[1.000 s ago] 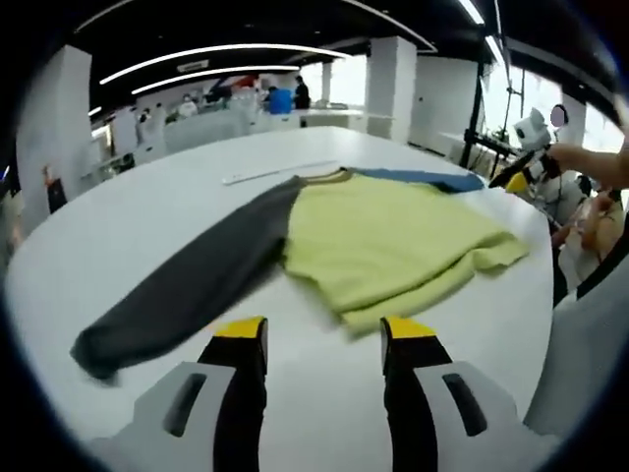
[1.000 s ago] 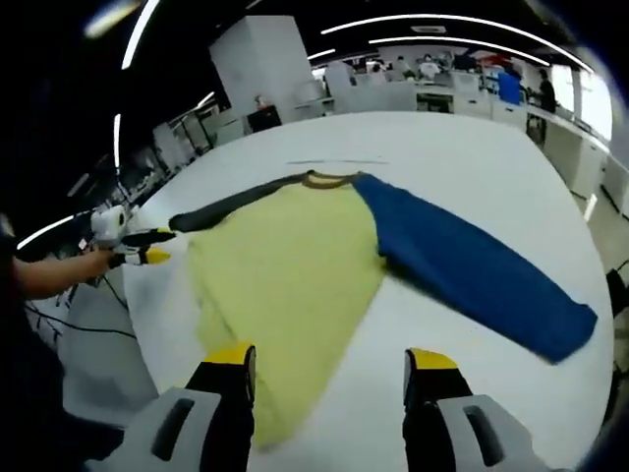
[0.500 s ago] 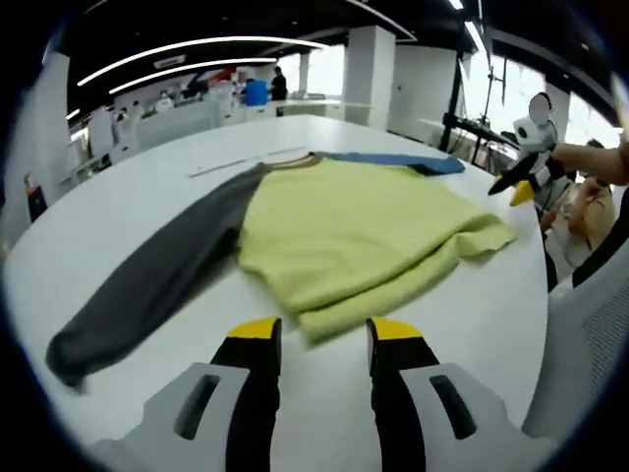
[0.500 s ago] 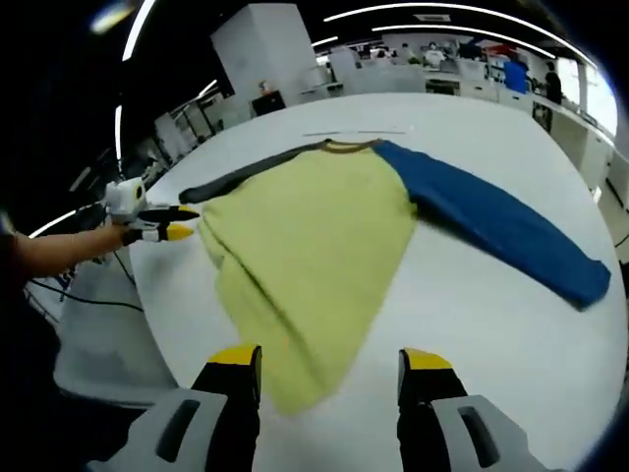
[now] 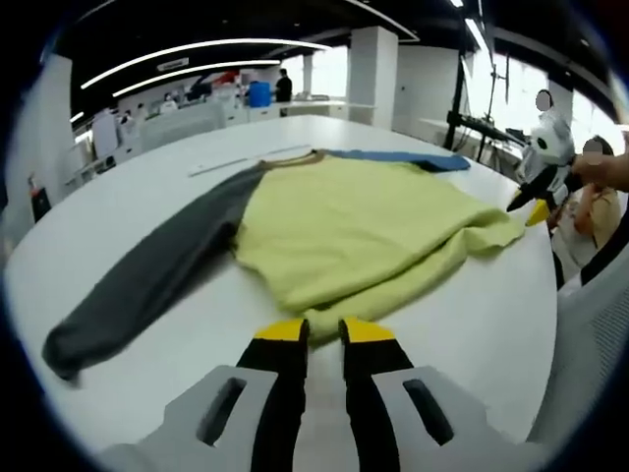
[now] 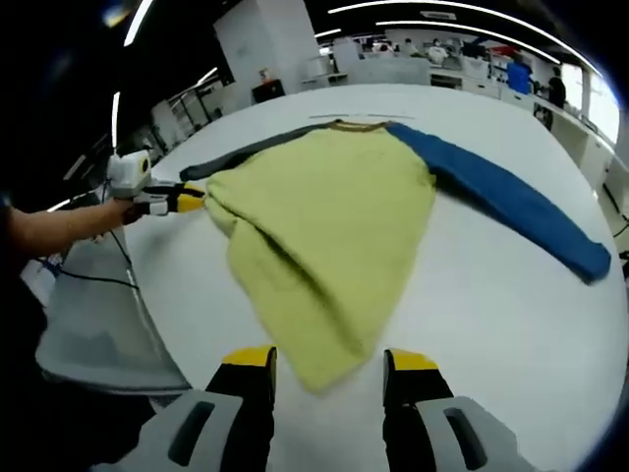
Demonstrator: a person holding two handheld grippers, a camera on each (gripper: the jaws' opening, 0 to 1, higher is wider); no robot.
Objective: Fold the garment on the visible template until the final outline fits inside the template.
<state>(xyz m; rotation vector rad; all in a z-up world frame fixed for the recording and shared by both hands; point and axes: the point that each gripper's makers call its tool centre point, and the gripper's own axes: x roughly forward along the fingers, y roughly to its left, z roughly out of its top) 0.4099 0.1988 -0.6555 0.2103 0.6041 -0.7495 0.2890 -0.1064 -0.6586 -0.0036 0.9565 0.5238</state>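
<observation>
A yellow-green shirt (image 5: 354, 221) (image 6: 324, 216) lies flat on the white table (image 5: 472, 324) (image 6: 511, 315), its grey sleeve (image 5: 147, 285) (image 6: 246, 152) and blue sleeve (image 5: 403, 157) (image 6: 511, 202) spread out. My left gripper (image 5: 324, 331) has its jaws nearly together on one bottom hem corner; from the right gripper view it (image 6: 192, 201) touches that corner. My right gripper (image 6: 329, 359) is open, the other hem corner lying between its tips. In the left gripper view it (image 5: 534, 205) hovers beside that corner.
A thin pale strip (image 5: 246, 162) (image 6: 354, 116) lies on the table beyond the collar. The table's rounded edge runs close under both grippers. A grey chair (image 6: 88, 334) stands off the edge, and a seated person (image 5: 590, 211) is at the far right. Desks and pillars fill the background.
Both grippers have moved in onto the hem corners. The left jaws have narrowed from wide apart to almost together around the hem; the right jaws have narrowed a little.
</observation>
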